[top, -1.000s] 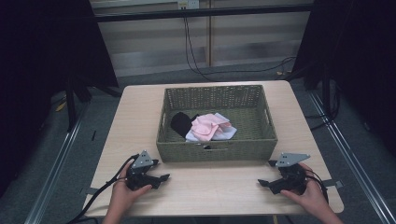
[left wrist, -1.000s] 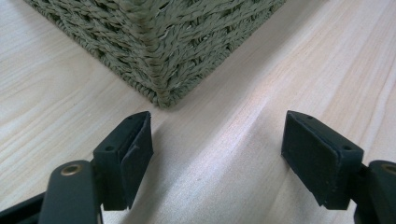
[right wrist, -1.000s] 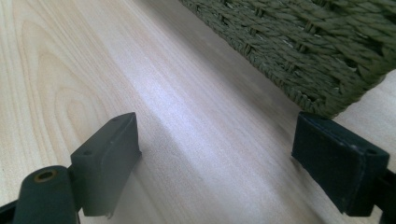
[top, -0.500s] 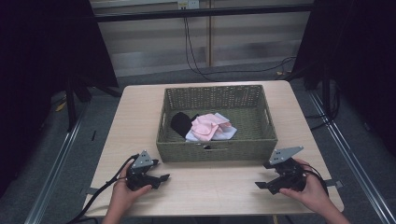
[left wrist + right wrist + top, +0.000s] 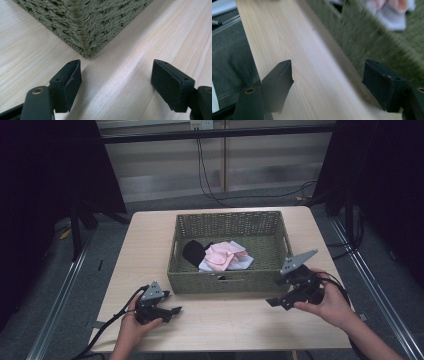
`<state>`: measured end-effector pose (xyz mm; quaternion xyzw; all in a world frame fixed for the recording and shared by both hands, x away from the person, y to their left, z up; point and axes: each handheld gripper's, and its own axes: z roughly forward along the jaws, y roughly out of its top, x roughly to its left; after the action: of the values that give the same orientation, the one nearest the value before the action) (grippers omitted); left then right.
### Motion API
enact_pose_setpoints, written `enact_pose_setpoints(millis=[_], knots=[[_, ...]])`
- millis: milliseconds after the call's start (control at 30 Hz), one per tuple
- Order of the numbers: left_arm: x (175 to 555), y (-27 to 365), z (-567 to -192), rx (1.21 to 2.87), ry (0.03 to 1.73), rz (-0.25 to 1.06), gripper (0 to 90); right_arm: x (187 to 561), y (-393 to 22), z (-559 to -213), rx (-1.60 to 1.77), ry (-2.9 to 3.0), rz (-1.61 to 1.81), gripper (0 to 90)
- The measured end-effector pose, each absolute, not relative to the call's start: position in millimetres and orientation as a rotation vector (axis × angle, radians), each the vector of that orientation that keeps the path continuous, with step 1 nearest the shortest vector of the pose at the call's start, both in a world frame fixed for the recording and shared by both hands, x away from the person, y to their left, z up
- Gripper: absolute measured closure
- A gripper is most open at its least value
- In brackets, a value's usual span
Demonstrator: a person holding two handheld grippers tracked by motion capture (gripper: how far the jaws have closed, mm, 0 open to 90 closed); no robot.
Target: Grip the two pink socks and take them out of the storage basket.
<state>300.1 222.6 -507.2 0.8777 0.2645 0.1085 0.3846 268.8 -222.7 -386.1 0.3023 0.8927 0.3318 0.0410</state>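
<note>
A: Left tool (image 5: 174, 310)?
B: Low on the tabletop (image 5: 150, 240), near-left, held in the left hand (image 5: 131, 329). Jaws spread, nothing between them. In the left gripper view they frame bare wood, with a corner of the woven basket (image 5: 85, 22) just ahead.

A: Right tool (image 5: 272, 302)?
B: In the right hand (image 5: 332, 302) by the basket's near-right corner, tilted, grey plate up. Jaws spread, empty. The right gripper view is blurred; the basket wall runs along one side, tabletop between the jaws.

A: Basket contents?
B: Green basket (image 5: 225, 282) sits mid-tabletop. Inside: pink cloth (image 5: 220, 257) on top of a white cloth (image 5: 245, 262), dark rolled item (image 5: 194, 252) touching them on the left. Can't tell what the dark one is.

A: Contact with the tools?
B: None. Both tools are outside the basket, well apart from each other.
</note>
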Motion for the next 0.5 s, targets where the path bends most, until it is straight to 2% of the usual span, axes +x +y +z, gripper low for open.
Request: enact_pose_setpoints(millis=[167,500], knots=[[300,223,-507,2.237,0.674,0.276,24.2,292,-216,-352,0.929,2.691,1.041,23.2],[300,223,-507,2.238,0.676,0.28,24.2,338,-202,-347,0.981,2.629,1.0,23.2]])
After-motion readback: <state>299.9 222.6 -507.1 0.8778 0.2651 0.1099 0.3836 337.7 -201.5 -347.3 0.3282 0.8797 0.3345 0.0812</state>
